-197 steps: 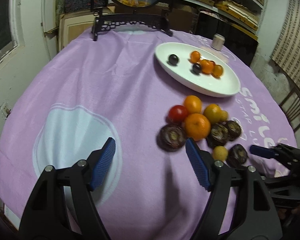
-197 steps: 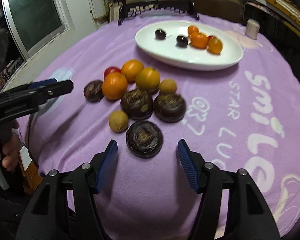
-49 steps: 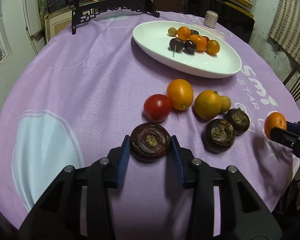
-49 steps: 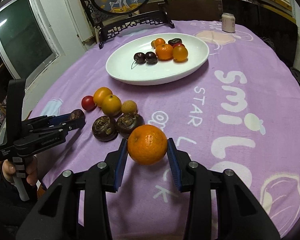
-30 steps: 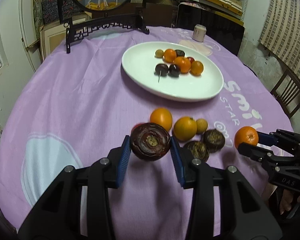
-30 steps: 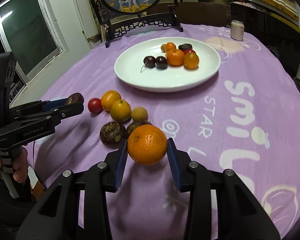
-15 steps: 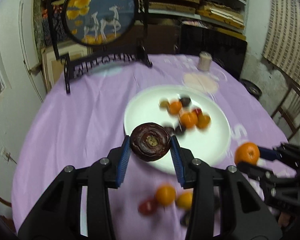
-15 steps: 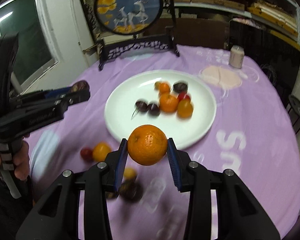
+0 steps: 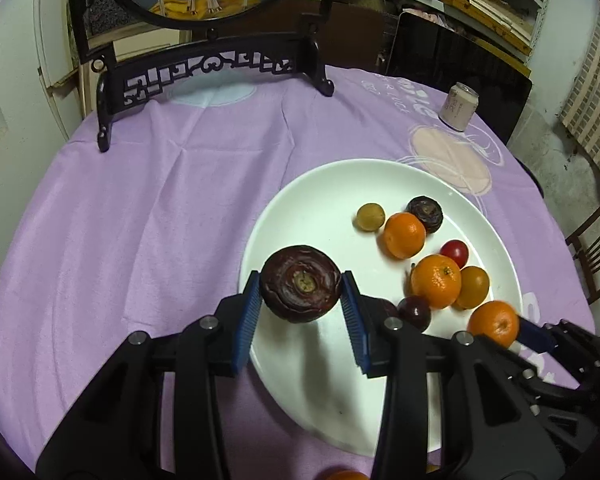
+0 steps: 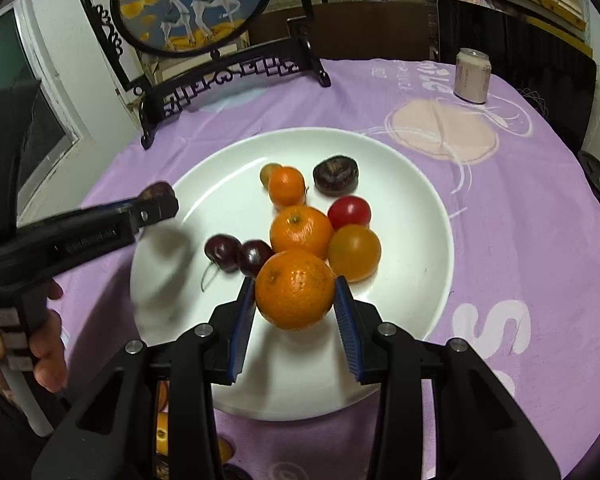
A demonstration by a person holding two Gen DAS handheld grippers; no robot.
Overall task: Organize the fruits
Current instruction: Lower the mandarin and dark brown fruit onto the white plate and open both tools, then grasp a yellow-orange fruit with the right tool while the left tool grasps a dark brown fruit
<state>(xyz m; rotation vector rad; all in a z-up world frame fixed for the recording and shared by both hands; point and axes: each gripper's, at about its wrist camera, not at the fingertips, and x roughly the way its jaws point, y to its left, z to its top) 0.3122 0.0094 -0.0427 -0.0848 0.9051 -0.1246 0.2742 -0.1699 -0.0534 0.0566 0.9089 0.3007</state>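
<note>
Both grippers now over white oval plate (image 9: 300,184), formerly over loose fruit. Left gripper (image 9: 301,312) clamps dark purple mangosteen (image 9: 301,289); right gripper (image 10: 295,312) clamps orange tangerine (image 10: 295,290). Purple tablecloth (image 9: 140,216): "S" at 4 o'clock.

dim, warm indoor light is cast from above; soft shadows are thrown onto the white plate (image 10: 420,208). edges are bent and vignetted.

Fruits (image 10: 301,232) lie on plate (image 10: 420,184), can (image 10: 471,76) behind it
</note>
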